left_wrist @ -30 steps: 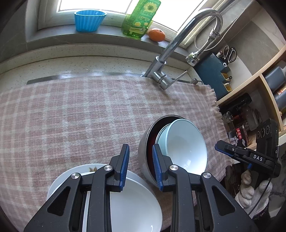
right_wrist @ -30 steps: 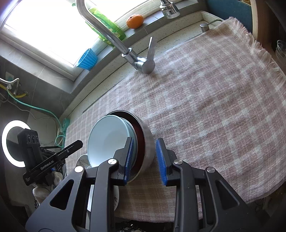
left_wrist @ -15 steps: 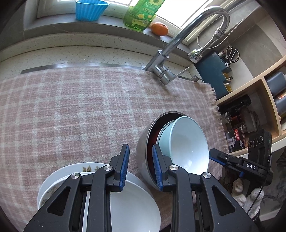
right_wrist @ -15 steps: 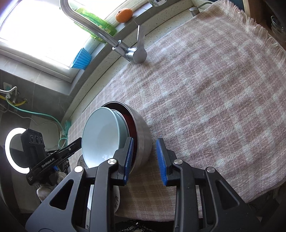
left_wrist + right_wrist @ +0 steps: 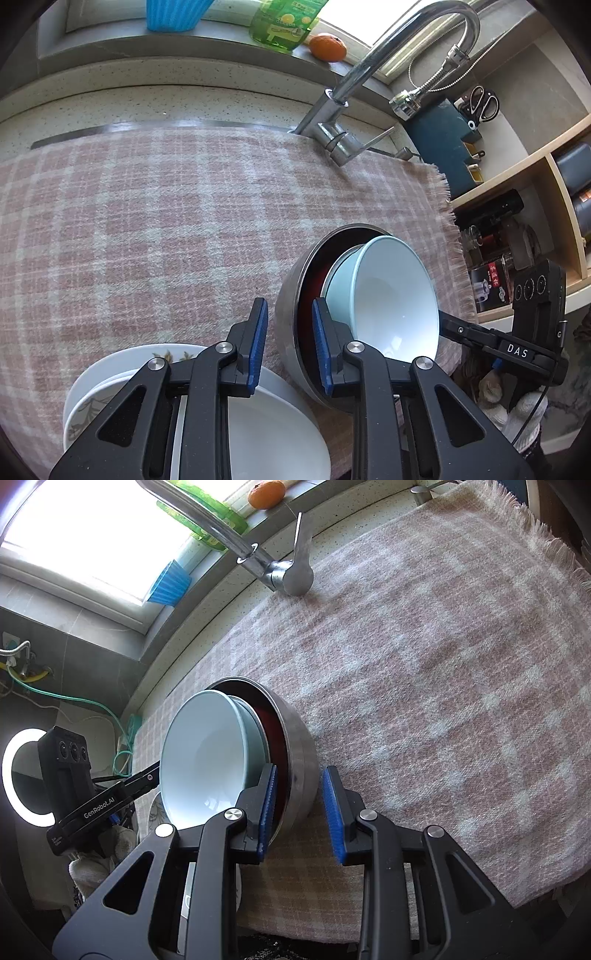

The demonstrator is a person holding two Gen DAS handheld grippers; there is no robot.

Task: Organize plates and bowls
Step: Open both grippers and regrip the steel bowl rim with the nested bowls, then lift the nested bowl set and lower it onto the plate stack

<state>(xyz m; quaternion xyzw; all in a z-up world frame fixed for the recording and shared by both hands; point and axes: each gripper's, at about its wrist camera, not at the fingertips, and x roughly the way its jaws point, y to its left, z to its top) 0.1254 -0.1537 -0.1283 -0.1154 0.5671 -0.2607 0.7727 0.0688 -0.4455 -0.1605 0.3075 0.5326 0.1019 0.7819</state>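
Checked cloth covering our tabletop. Steel bowl, tilted, holding pale blue bowls: both our grippers, left and right, clamp its rim in their jaws. White plates stacked just beside it.

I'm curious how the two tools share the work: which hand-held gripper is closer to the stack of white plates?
Left. The left hand-held gripper sits right above the white plates; the right hand-held gripper is across the steel bowl from them.
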